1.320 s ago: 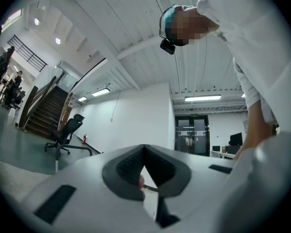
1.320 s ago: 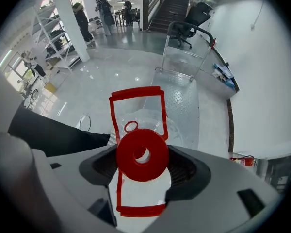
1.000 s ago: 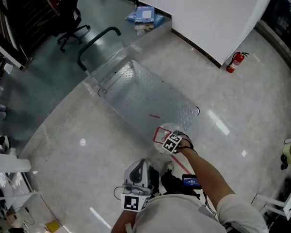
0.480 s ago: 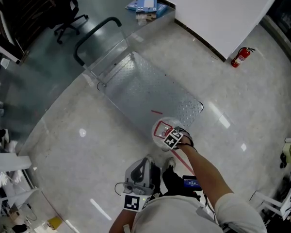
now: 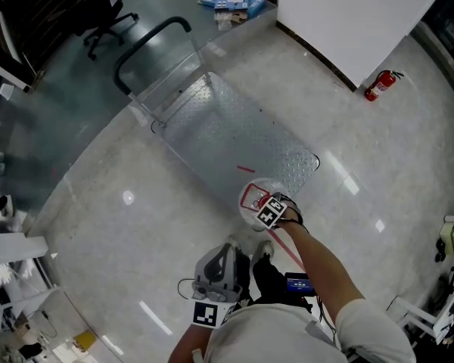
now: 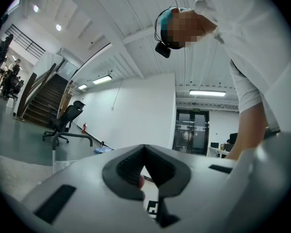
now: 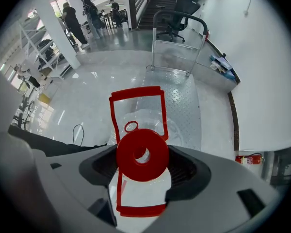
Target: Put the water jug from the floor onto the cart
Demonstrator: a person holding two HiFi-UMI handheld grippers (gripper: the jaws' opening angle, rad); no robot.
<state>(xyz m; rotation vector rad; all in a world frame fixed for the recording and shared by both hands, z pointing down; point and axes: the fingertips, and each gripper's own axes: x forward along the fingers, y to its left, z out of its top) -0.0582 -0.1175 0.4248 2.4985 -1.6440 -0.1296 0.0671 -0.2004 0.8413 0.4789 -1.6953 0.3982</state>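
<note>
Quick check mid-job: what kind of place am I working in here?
Likely an open office or lab hall: polished stone floor, an office chair, a staircase, and a fire extinguisher by the wall.

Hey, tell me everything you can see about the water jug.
The water jug is clear plastic with a round red cap and a red frame handle. The right gripper is shut on the cap from above. In the head view it is at the near end of the cart; whether it is off the floor can't be told.
</note>
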